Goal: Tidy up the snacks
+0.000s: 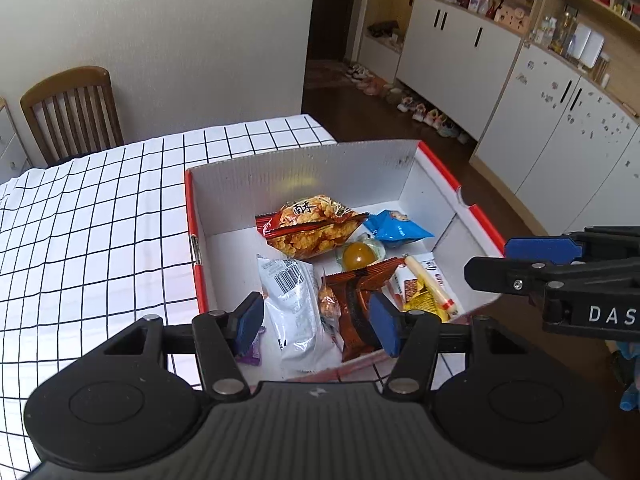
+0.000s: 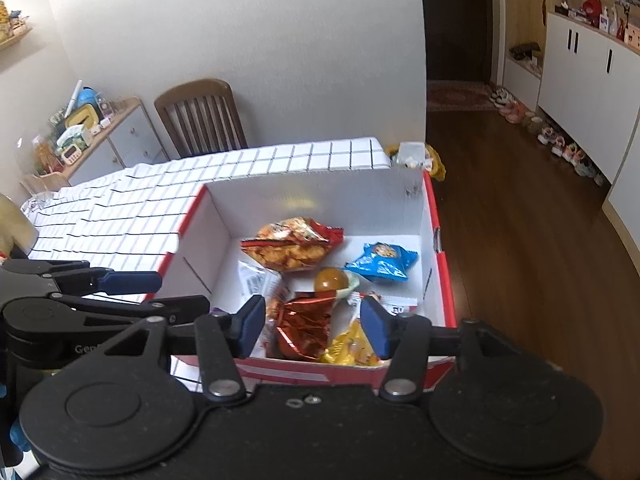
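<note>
Reading "DAS" on right tongs beside snack box.

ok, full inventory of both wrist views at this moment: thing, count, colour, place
box: 1, white inside with red edges, on the table's right end
tablecloth: 1, white with black grid, covering the table
fried snack bag: 1, orange-red, back of the box
blue packet: 1, blue, back right of the box
round jelly-like piece: 1, amber, centre of the box
silver pouch: 1, silver, barcode up, front left of the box
foil packet: 1, red-brown, front of the box
yellow packet: 1, yellow, front right of the box
sausage stick: 1, pale, right of the box
chair: 1, brown wood, behind the table
left gripper: open, above the box's front
right gripper: open, above the box's front
</note>
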Demonstrator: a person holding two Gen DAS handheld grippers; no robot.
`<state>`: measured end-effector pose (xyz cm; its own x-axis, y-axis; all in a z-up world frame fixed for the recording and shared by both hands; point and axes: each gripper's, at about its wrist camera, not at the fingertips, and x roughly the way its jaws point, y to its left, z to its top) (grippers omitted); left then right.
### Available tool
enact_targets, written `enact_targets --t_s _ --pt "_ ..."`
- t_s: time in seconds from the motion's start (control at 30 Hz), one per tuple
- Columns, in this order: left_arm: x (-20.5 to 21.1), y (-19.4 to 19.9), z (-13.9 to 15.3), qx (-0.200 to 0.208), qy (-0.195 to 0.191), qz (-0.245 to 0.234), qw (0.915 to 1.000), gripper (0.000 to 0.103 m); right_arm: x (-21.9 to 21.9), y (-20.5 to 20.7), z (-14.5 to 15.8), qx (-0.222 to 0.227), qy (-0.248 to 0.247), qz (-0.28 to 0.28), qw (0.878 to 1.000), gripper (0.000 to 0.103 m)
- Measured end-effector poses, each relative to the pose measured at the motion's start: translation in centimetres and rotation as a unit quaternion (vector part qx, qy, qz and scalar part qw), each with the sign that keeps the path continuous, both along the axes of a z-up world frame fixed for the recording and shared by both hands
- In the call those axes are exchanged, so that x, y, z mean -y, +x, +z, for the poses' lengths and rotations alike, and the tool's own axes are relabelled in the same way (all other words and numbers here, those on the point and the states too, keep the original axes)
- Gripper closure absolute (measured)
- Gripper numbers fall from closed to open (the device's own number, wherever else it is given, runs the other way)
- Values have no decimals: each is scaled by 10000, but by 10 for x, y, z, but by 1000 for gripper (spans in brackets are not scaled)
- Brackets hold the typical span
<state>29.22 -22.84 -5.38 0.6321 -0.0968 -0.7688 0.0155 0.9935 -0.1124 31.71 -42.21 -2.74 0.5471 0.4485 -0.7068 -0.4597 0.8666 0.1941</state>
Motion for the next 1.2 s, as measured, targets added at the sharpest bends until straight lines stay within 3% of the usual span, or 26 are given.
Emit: enact_targets --t_s 0.43,0.57,0.7,0.8,1.2 --pt "-16 -46 35 506 -50 -70 9987 45 -3 -43 27 515 337 -28 9981 26" --pt "-20 -57 40 552 -73 -69 9984 34 1 -54 32 607 498 -115 9968 19" --pt "-24 -68 45 644 -76 -69 9979 34 2 -67 37 810 588 -187 9948 9" --pt "-29 -74 49 680 -167 -45 9975 24 4 -77 39 969 630 -274 9929 3" --pt "-27 -97 67 1030 -258 -132 9943 8 15 -99 41 1022 894 -595 9890 0"
